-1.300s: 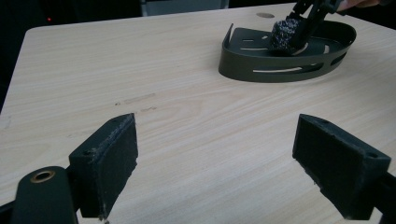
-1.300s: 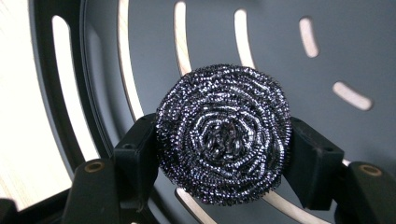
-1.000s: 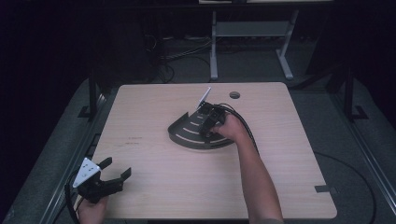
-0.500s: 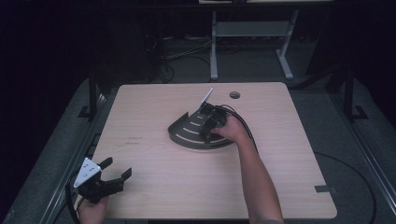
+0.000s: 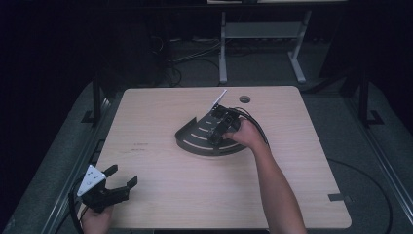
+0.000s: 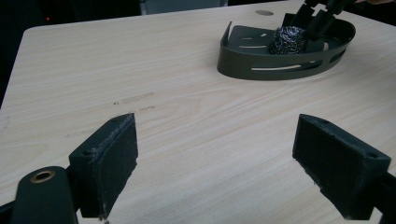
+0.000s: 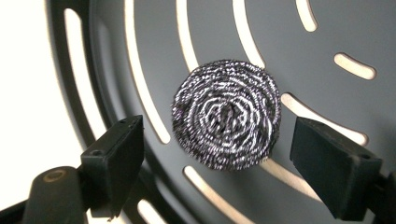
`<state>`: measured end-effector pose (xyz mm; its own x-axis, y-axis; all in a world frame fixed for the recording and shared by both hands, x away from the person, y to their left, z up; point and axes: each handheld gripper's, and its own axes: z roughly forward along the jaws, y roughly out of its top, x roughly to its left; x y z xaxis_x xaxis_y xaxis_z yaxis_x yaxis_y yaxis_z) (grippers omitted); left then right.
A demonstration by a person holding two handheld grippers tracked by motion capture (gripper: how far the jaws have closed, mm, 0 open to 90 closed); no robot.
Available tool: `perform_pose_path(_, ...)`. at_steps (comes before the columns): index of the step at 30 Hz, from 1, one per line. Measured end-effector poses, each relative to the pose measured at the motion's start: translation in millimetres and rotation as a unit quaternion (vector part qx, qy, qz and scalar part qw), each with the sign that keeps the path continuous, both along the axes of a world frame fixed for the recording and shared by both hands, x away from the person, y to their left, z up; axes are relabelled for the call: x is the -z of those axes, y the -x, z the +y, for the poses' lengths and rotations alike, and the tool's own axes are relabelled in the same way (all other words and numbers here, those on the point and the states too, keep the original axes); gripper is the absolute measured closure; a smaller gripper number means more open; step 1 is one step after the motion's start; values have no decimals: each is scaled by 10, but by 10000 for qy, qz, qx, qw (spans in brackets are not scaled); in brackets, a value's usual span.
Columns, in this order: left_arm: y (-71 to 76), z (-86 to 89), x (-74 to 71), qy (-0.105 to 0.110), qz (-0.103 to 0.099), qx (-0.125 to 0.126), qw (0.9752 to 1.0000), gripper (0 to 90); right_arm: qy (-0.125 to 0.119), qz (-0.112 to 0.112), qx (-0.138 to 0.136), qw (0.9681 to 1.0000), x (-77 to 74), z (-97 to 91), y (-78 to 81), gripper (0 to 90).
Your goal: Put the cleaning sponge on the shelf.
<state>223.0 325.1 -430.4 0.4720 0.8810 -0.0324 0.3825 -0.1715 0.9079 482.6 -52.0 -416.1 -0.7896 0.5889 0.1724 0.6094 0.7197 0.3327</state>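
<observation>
1. Right gripper (image 7: 219,154): its jaws are spread and have just been opening; a steel wool scourer (image 7: 227,114) is seen between them, but it is not pressed by the pads.
2. The steel wool scourer is lying on the slotted floor of a dark fan-shaped rack (image 5: 195,139), near the middle of the table (image 5: 146,122).
3. In the left gripper view the scourer (image 6: 288,40) is seen inside the rack (image 6: 280,65), just behind its curved wall.
4. It can be judged that the placing of the scourer in the rack is done; only the withdrawing of the right gripper (image 5: 221,124) is left.
5. The left gripper (image 5: 117,187) is held spread and empty near the front left corner of the table, well apart from the rack.
</observation>
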Motion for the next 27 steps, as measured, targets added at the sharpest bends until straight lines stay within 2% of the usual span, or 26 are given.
perform_pose_path(4, 8, 6, -4, -23, -4, -7, 10000, 133, -134, -64, -33, 9999, -54, -36, 48, 172)
perform_pose_path(9, 7, 5, -2, -32, -4, 1, 10000, 133, -107, -103, -46, 9999, -89, -106, 98, 173)
perform_pose_path(13, 4, 4, 0, -29, 5, 0, 10000, 134, -210, -146, -22, 9997, -142, -177, 103, 173)
perform_pose_path(27, 10, 4, -6, -20, 9, -3, 10000, 134, -225, -165, 10, 9996, -213, -305, 158, 174)
